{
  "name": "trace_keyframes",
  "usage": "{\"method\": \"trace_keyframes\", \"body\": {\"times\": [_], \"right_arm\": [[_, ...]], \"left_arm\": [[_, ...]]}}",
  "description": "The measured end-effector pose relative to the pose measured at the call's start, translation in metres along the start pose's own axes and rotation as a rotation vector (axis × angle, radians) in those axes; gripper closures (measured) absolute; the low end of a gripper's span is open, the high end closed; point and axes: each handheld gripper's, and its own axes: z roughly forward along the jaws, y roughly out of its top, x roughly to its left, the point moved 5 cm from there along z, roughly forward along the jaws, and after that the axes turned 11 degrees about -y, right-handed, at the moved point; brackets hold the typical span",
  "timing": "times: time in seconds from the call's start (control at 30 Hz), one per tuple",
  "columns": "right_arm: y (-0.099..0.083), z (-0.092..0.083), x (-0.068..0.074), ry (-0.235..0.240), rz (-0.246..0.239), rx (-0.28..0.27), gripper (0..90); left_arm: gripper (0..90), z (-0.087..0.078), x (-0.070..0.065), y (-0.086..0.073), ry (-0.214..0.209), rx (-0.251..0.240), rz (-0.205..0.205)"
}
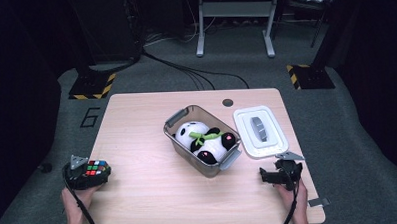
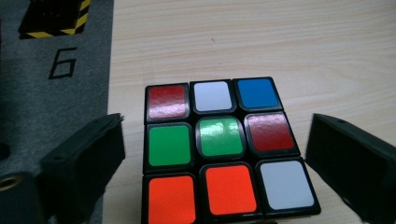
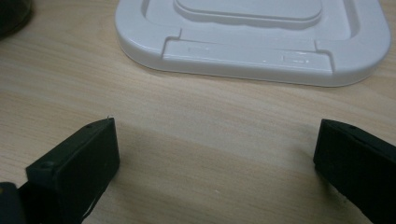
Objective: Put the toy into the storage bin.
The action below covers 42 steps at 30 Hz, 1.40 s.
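Left tool (image 2: 215, 154) low, straddling cube (image 2: 219, 149)

The left gripper (image 1: 91, 172) sits low at the table's near left corner, jaws spread, not pressing. The right gripper (image 1: 281, 173) rests near the right edge, jaws wide apart. A hand holds each.

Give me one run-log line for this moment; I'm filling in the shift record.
left gripper: open, jaws either side of puzzle cube, gaps visible | right gripper: open, nothing between jaws, near white lid | toy panda in bin
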Motion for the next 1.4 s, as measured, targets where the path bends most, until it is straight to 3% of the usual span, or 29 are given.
{"method": "trace_keyframes", "body": {"times": [0.2,0.27,0.4,0.97,1.03,1.1,1.4], "right_arm": [[0.000,0.000,0.000,0.001,0.000,-0.001,0.0],[0.000,0.000,0.000,0.000,0.000,0.000,0.0],[0.000,0.000,0.000,0.000,0.000,0.000,0.0],[0.000,0.000,0.000,0.001,0.000,-0.001,0.0],[0.000,0.000,0.000,0.000,0.000,0.000,0.0],[0.000,0.000,0.000,0.000,0.000,0.000,0.0],[0.000,0.000,0.000,0.001,0.000,-0.001,0.0]], "left_arm": [[19.6,0.003,0.001,-0.004,-0.007,-0.003,0.008],[29.5,0.004,0.002,-0.005,0.000,-0.011,0.005],[33.2,0.003,0.003,-0.007,-0.002,-0.016,-0.002],[34.1,-0.001,-0.008,0.003,-0.030,-0.022,0.021],[34.1,0.000,-0.010,0.005,-0.033,-0.040,0.024],[34.1,-0.002,-0.014,0.008,-0.058,-0.033,0.026],[34.1,-0.006,-0.034,0.025,-0.089,-0.041,0.077]]}}
